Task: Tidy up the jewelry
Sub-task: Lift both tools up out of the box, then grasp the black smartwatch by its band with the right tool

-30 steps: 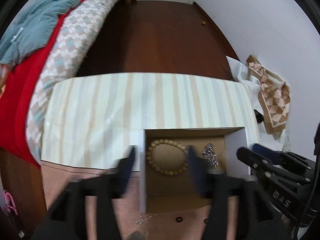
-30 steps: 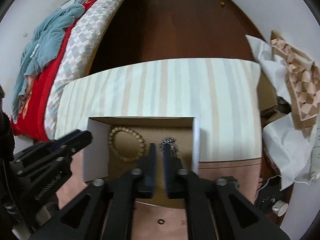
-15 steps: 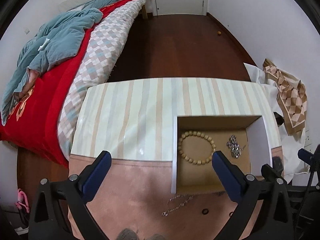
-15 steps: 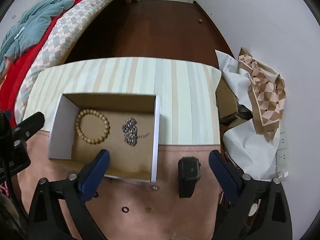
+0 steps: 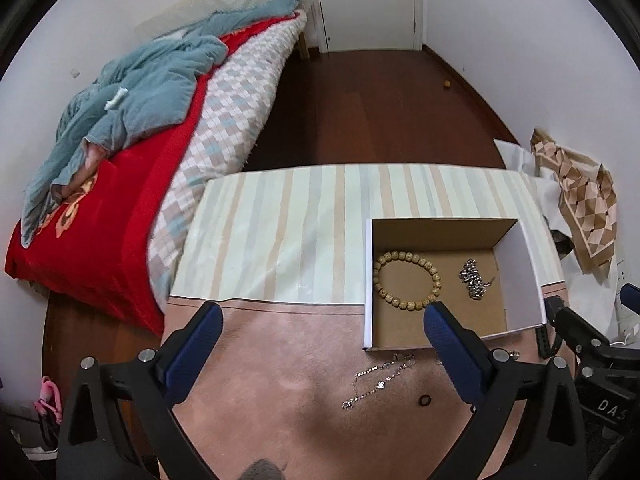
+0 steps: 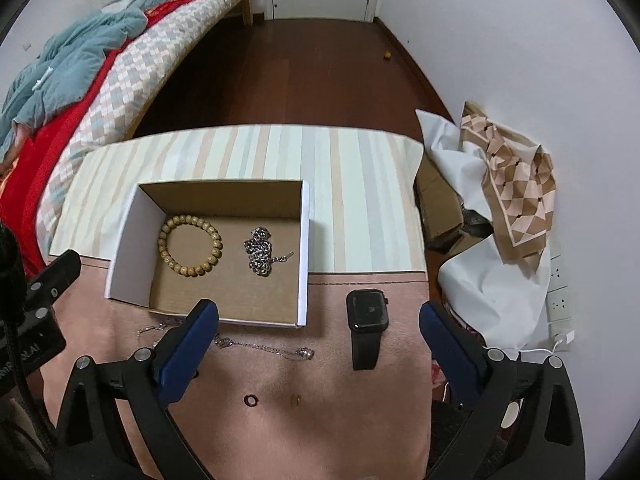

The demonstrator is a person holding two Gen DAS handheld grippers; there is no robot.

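Both the right gripper [image 6: 318,340] and the left gripper [image 5: 322,338] were held wide apart, empty. Nearest, at six o'clock, lay a ring [image 6: 251,400]; beyond, a thin chain [image 6: 260,346] and a watch [image 6: 366,322]; farthest, the box [image 6: 302,240]. The chain could be snagged or slip through a partial pinch.

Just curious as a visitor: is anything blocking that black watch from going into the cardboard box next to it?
Only the box's own right wall stands between; the watch lies just outside it, so it must be lifted over. The right gripper hangs open above.
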